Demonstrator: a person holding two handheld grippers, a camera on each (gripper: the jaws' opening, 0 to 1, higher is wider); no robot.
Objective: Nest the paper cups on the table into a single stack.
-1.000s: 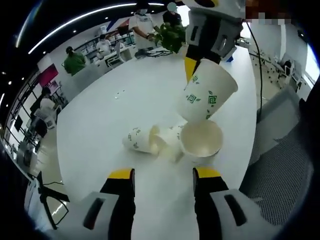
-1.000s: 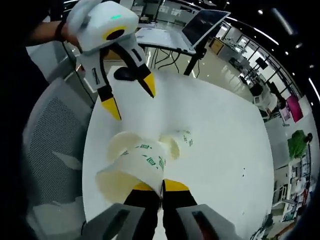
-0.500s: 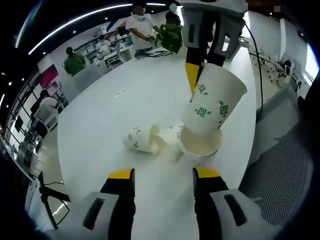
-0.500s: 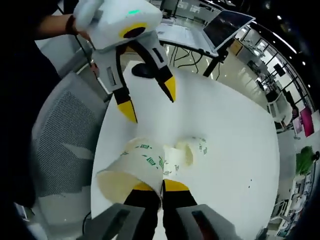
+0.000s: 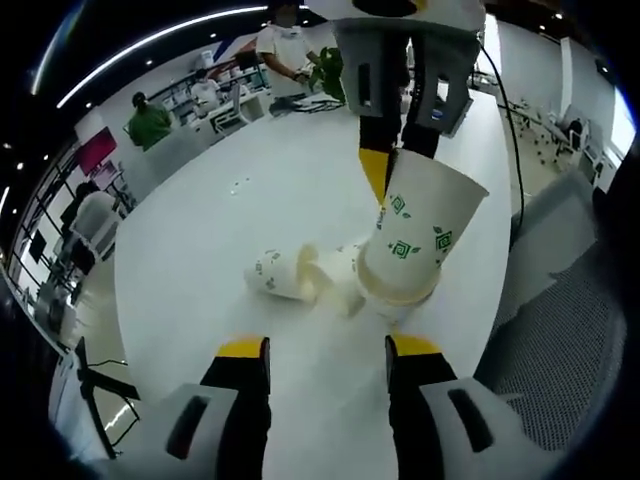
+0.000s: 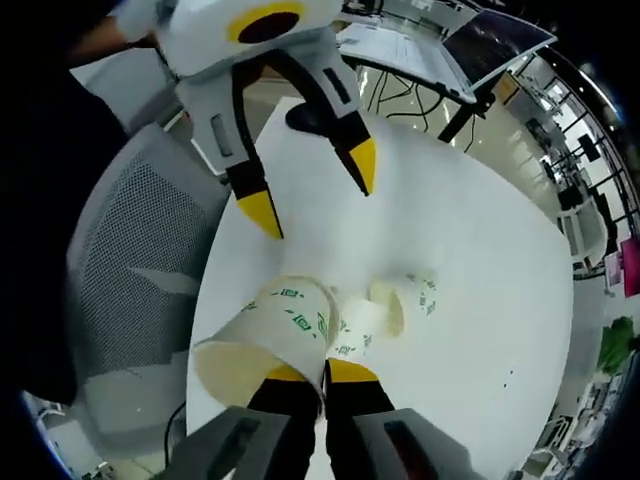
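**Held cup lowered into the upright cup – two cups lying beside**

Left gripper view: The left gripper has its fingers spread apart with nothing between them, low over the white worktop. Against 0.5 s ago, the right gripper has come down from the top of the view and the held cup now sits with its base inside the upright cup, whose rim shows as a thin ring round it; earlier that rim was open and mostly visible. Held cup is white with green square-spiral marks, tilted, mouth up and away. Just left of the upright cup lie two more cups on their sides: the middle cup, touching it, and the outer cup. The worktop edge runs close on the right, with a grey mesh chair beyond it; wide bare worktop to the left and behind. People stand at far desks.

Right gripper view: The right gripper's fingers are clamped on the wall of the held cup, its open mouth toward the lower left. The left gripper hangs above, larger in view than before, fingers parted. The middle cup and outer cup lie to the right. Chair at left, just past the worktop edge; a laptop beyond the far edge
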